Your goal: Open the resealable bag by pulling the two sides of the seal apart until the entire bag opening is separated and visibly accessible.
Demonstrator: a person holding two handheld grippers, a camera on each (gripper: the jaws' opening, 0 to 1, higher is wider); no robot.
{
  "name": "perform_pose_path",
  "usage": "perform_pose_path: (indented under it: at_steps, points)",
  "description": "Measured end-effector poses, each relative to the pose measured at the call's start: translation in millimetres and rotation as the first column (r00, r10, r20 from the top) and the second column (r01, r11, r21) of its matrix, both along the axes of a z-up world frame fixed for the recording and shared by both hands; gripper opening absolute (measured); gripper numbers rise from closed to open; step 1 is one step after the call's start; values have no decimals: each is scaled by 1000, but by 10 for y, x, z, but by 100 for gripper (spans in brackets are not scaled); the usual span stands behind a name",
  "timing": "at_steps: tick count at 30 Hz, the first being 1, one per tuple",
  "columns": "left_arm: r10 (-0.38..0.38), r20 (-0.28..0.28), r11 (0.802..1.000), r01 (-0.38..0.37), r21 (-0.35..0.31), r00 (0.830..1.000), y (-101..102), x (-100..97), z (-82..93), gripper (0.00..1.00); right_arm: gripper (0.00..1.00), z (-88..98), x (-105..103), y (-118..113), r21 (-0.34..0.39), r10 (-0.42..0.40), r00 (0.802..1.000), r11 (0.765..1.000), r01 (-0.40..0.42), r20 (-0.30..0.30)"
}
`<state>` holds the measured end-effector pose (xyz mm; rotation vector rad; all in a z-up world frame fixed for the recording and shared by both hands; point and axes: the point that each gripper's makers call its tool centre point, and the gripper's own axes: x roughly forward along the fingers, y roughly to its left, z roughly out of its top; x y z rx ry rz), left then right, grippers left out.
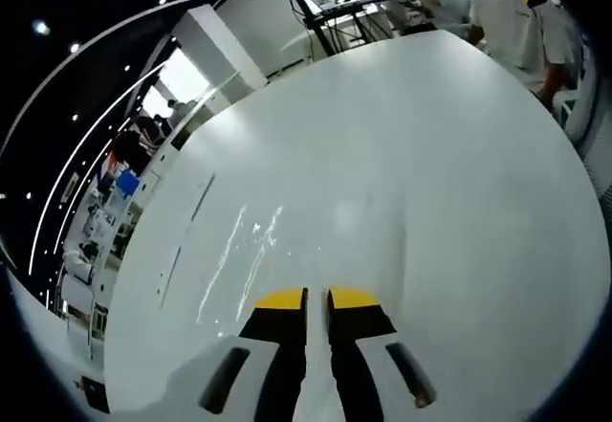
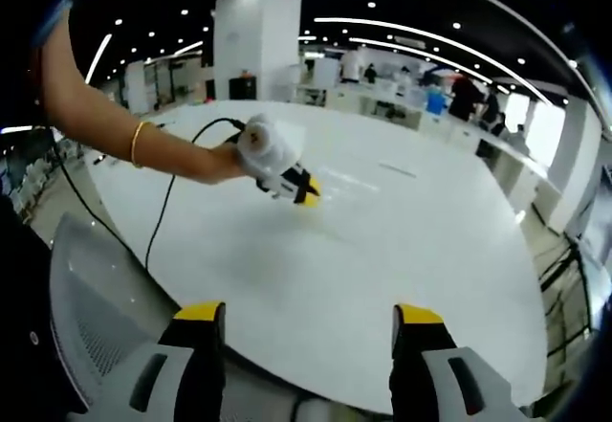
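Across the broad white round worktop (image 1: pixel 402 173), the clear, glinting resealable plastic bag (image 1: pixel 244 250) lies flat just ahead of the yellow-tipped left claw (image 1: pixel 316 298), jaws together and low, while the right claw (image 2: pixel 309 315) hangs wide apart, seemingly ready to pinch.

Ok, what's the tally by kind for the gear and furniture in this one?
hand-held gripper: 2, left and right
clear bag: 1
table: 1
mesh chair: 1
Total: 5
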<state>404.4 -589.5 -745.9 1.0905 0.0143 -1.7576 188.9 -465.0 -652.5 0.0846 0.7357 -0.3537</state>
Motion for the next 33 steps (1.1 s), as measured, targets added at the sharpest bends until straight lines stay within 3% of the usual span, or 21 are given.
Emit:
perform_pose_path:
  at_steps: [5, 10, 15, 25, 28, 30, 33]
  points:
    - [-37, -16, 999, 37, -9, 999, -20, -89, 45, 21, 69, -16, 0, -1, 1, 1, 1000, 1000, -1, -5]
    - [-72, -18, 997, 72, 27, 997, 88, -198, 24, 36, 70, -26, 17, 8, 2, 8, 1000, 1000, -8, -9]
    - [-82, -25, 996, 83, 42, 996, 241, -251, 76, 45, 70, -26, 11, 28, 3, 11, 1000, 1000, -11, -7]
    - [-63, -94, 997, 59, -42, 994, 581, -281, 501, 67, 71, 21, 38, 66, -12, 22, 1000, 1000, -22, 13]
    - [-41, -115, 996, 31, -84, 992, 737, -277, 661, 71, 72, 38, 42, 90, -19, 26, 999, 999, -26, 19]
    - [-14, -164, 994, -3, -106, 986, 871, -281, 757, 74, 72, 48, 43, 109, -20, 30, 999, 999, -29, 24]
    - [-5, -175, 992, -18, -127, 985, 1080, -261, 861, 79, 72, 68, 50, 145, -23, 37, 999, 999, -36, 32]
